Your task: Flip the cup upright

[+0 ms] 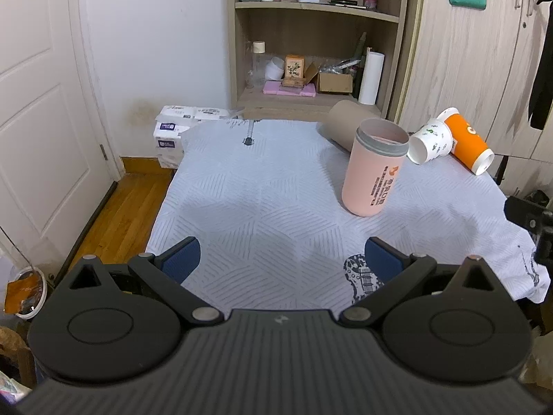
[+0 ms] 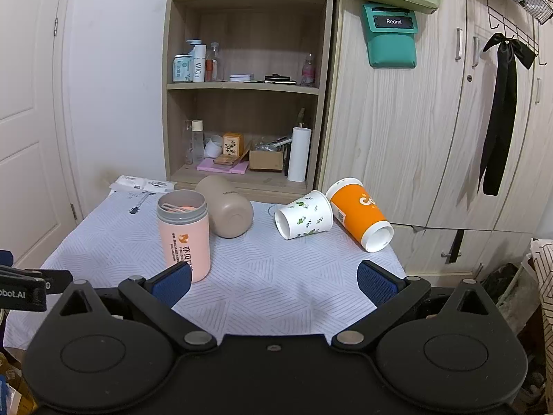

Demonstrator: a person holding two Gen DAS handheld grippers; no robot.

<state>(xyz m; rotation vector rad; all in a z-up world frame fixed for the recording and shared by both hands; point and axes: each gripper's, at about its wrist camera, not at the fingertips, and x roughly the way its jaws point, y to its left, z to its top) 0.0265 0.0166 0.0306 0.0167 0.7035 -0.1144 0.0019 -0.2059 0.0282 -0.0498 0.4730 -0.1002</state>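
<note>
A pink cup [image 2: 184, 235] stands upright on the tabletop [image 2: 262, 276], which wears a pale cloth with thin stripe patterns. The cup's open mouth faces up, with a grey band round the top (there is orange writing down its side). Just behind it, a tan cup [image 2: 226, 212] lies on its side with its flat bottom facing the near edge. To the right of that, a white cup with green leaves [image 2: 304, 218] lies on its side, and an orange cup [image 2: 359, 215] lies on its side too, touching the white one at their far ends. The orange cup is close to the right edge of the tabletop. The right gripper [image 2: 274, 282] hovers over the near part of the cloth with its jaws wide apart and nothing between them; the pink cup is just past its left blue pad. The left gripper [image 1: 281, 259] is also over the near part of the cloth, jaws wide apart and holding nothing, and the pink cup [image 1: 375, 169] stands well ahead of it, to the right. Behind the tabletop is a wooden shelf [image 2: 242, 86] with bottles and boxes, a white door is on the left, and wooden cupboards [image 2: 432, 138] are on the right.
</note>
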